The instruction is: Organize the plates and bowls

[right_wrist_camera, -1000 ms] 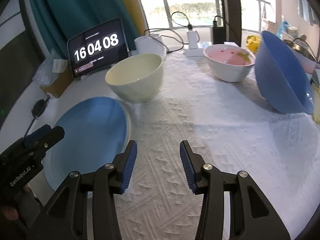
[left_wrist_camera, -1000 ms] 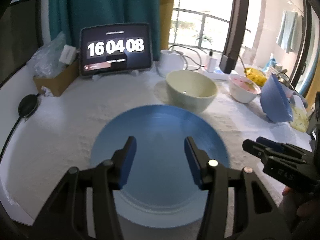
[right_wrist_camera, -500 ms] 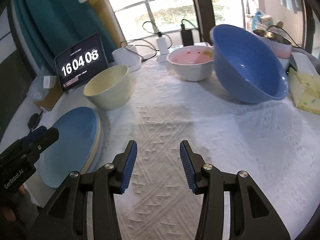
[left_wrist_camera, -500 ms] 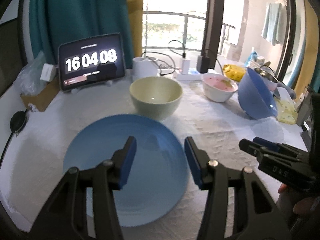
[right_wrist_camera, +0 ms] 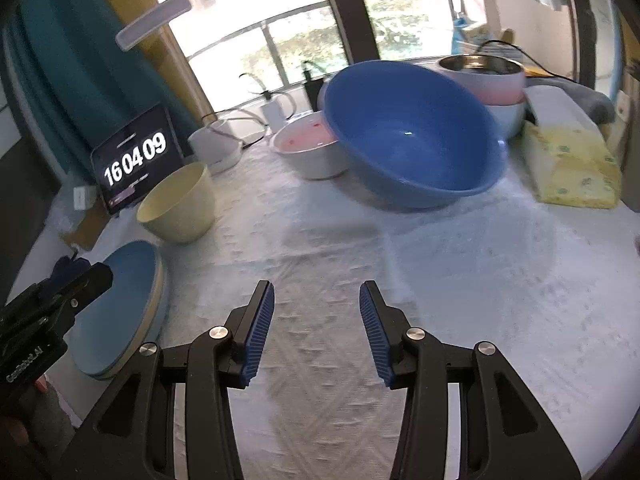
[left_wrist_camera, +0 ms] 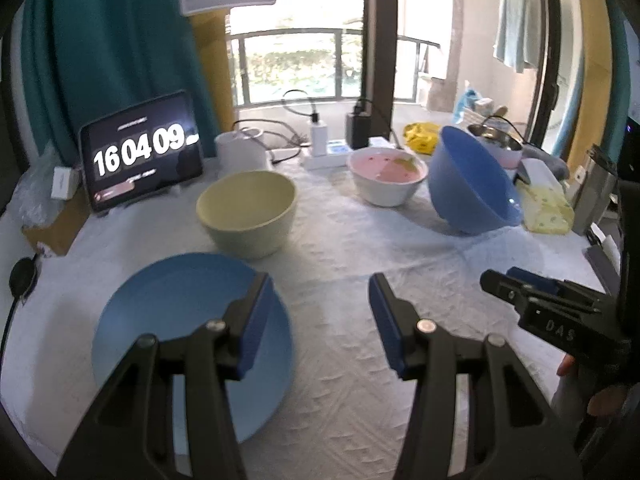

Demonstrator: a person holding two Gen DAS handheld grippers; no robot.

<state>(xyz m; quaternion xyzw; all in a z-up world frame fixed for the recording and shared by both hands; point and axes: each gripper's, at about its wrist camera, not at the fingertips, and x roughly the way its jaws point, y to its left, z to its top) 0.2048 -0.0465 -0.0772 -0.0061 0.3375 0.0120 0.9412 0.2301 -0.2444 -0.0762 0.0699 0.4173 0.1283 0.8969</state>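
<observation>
Both my left tool (left_wrist_camera: 320, 320) and right tool (right_wrist_camera: 316, 330) hang with jaws apart and empty over the worktop (right_wrist_camera: 460, 280), having swung rightward since a second ago. My blue plate (left_wrist_camera: 180, 320), earlier centred under the left tool, now lies at its left finger, while the big blue bowl (right_wrist_camera: 412, 136) looms nearer ahead of the right one.

The flat blue round plate (left_wrist_camera: 176, 320) is partly covered by the black left fingers (left_wrist_camera: 256, 320) in the left wrist view; the large blue plastic bowl (right_wrist_camera: 408, 140) hides part of the white bowl with pink inside (right_wrist_camera: 308, 148); small text under the black tablet clock's (right_wrist_camera: 134, 160) digits is too blurred to read.
</observation>
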